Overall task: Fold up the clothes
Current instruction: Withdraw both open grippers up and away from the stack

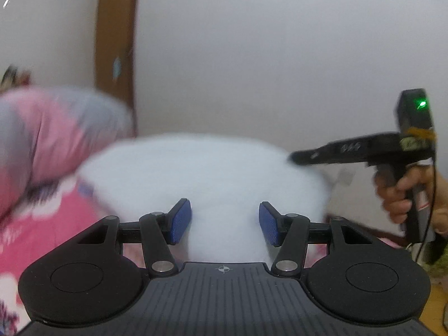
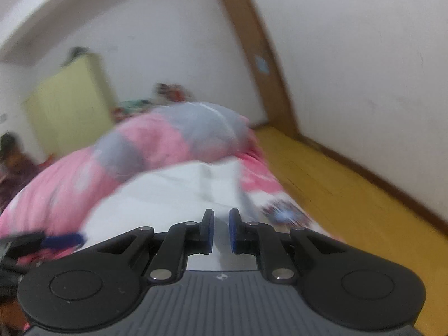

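- Lying on pink bedding (image 2: 70,184), near side: white cloth (image 1: 201,173), blurred.
- Left gripper (image 1: 224,221) standing half wide, cloth between the pads; grip unclear.
- Right gripper (image 2: 221,231) narrowed, seemingly pinching a cloth edge.
- Advising: keeping both corners level, tensioning evenly, laying the fold flat, avoiding the quilt (image 2: 179,137) heaped beyond.

White garment (image 1: 201,173), spread on pink bedding (image 1: 42,224)
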### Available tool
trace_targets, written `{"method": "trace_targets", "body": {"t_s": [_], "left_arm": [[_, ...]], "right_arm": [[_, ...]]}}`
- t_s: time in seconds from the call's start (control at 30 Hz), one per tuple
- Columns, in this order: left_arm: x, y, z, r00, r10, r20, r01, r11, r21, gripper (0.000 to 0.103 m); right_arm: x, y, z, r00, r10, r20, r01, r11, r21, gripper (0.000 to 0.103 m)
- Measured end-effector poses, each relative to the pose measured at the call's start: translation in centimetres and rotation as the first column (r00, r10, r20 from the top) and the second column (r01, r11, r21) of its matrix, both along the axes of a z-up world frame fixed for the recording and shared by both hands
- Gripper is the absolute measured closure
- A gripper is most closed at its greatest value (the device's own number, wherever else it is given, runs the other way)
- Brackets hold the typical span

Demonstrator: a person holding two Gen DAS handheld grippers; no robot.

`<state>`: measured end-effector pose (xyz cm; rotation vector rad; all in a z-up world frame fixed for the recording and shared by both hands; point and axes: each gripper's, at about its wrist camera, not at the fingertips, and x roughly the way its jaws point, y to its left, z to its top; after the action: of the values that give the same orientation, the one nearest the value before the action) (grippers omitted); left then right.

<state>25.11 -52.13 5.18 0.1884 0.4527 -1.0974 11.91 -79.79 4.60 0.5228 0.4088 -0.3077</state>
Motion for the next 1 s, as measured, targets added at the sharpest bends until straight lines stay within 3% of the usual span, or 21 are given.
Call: {"method": "trace_targets", "body": {"t_s": [0.1, 0.17, 0.27, 0.33, 0.4, 0.5, 0.6, 0.7, 0.77, 0.83, 0.9, 1.0], "left_arm": [[1.0, 0.4, -0.4, 1.0, 0.01, -0.028, -0.01, 1.0, -0.019, 0.049], [1.4, 0.5, -0.2, 0.999, 0.006, -0.046, -0.007, 1.0, -0.028, 0.049], [1.1, 0.0, -0.5, 1.0, 0.007, -0.008, -0.007, 1.0, -0.012, 0.049], [0.7, -0.3, -0.8, 1.0, 0.008, 0.018, -0.008, 1.0, -0.001, 0.049], [0.5, -0.3, -0.9, 0.999, 0.006, 0.035, -0.006, 1.0, 0.004, 0.049], [0.3, -0.2, -1.0, 0.999, -0.003, 0.05, 0.003, 1.0, 0.009, 0.049], [0.4, -0.2, -1.1, 0.998, -0.015, 0.061, 0.014, 1.0, 0.013, 0.049], [0.4, -0.1, -1.2, 0.997, -0.025, 0.068, 0.024, 1.0, 0.011, 0.049], [0.5, -0.1, -1.3, 0.997, -0.029, 0.07, 0.029, 1.0, 0.009, 0.049], [0.6, 0.0, -1.4, 0.997, -0.035, 0.071, 0.035, 0.999, 0.005, 0.049], [0.7, 0.1, -1.5, 0.997, -0.041, 0.072, 0.041, 0.999, 0.001, 0.049], [0.8, 0.2, -1.6, 0.997, -0.048, 0.068, 0.048, 0.999, -0.003, 0.048]], "right_arm": [[-0.4, -1.4, -0.2, 0.992, -0.123, -0.013, 0.123, 0.992, 0.011, 0.091], [-0.3, -1.0, 1.3, 0.994, -0.105, 0.031, 0.106, 0.994, -0.032, 0.091], [0.9, 0.6, 3.1, 0.997, 0.039, 0.065, -0.034, 0.997, -0.067, 0.09], [3.1, 1.2, 3.5, 0.981, 0.194, 0.022, -0.193, 0.98, -0.04, 0.091], [5.4, 0.7, 2.8, 0.969, 0.236, -0.067, -0.236, 0.972, 0.01, 0.091], [7.7, -2.3, 1.9, 0.975, 0.05, -0.219, -0.054, 0.998, -0.011, 0.09], [8.4, -4.6, 3.3, 0.985, -0.013, -0.17, 0.016, 1.0, 0.02, 0.09], [9.8, -3.5, 5.2, 0.989, 0.11, -0.096, -0.108, 0.994, 0.019, 0.09], [11.9, -2.3, 5.1, 0.963, 0.247, -0.105, -0.241, 0.968, 0.061, 0.089], [14.8, -2.5, 3.6, 0.924, 0.338, -0.178, -0.309, 0.935, 0.174, 0.087], [16.6, -2.6, 2.5, 0.915, 0.265, -0.306, -0.238, 0.963, 0.123, 0.089], [18.4, -3.5, 3.6, 0.913, -0.004, -0.409, -0.025, 0.997, -0.067, 0.087]]}}
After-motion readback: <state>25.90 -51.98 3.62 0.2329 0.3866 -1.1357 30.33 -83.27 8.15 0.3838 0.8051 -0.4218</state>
